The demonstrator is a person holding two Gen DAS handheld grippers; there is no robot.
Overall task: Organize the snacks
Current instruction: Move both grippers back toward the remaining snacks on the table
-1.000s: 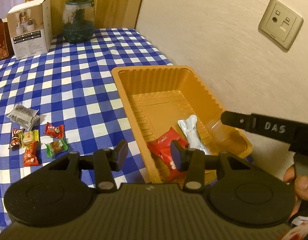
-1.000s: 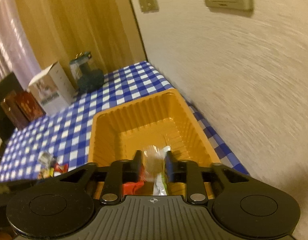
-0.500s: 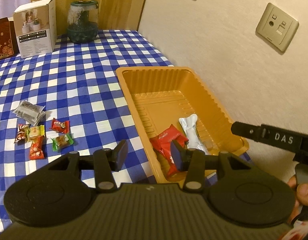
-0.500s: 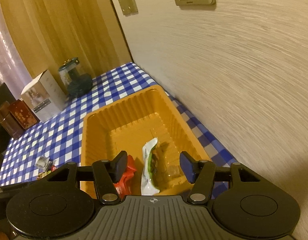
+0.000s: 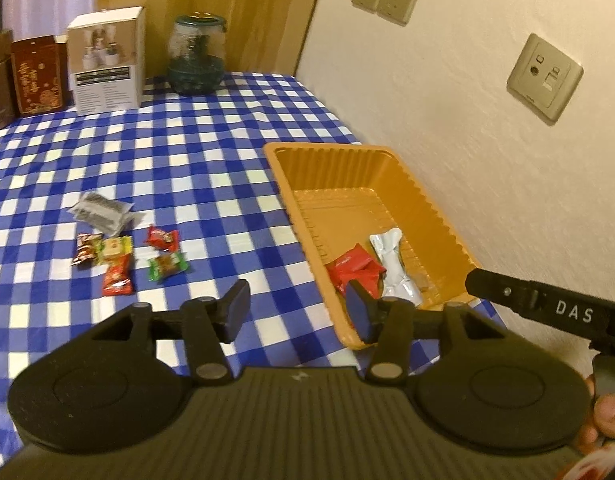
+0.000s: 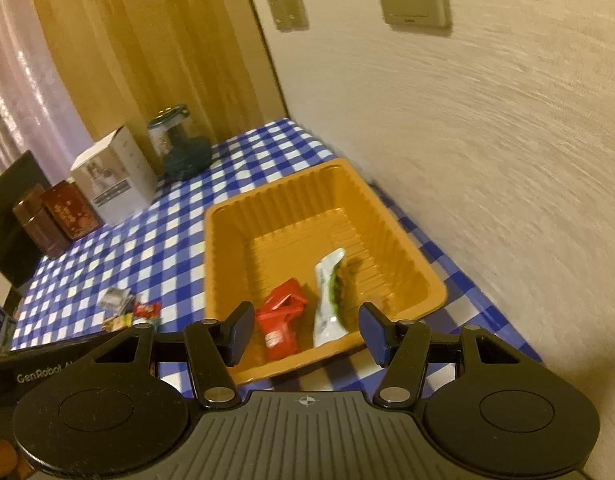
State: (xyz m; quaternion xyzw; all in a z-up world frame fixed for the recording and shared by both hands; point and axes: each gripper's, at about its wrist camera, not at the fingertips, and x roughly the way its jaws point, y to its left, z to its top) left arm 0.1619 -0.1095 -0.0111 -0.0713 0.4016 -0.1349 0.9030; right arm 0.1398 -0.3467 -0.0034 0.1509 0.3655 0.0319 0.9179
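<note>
Both the left gripper (image 5: 297,312), jaws just widened, and the right gripper (image 6: 307,330) hang apart and empty above the ribbed orange plastic tray (image 6: 383,216), which holds 2 snack packets.

The left gripper (image 5: 297,310) points downward, empty; its jaws have just been opening. The right gripper (image 6: 307,332) beside it stands open, empty. A hand (image 5: 605,420) grips its handle.
</note>
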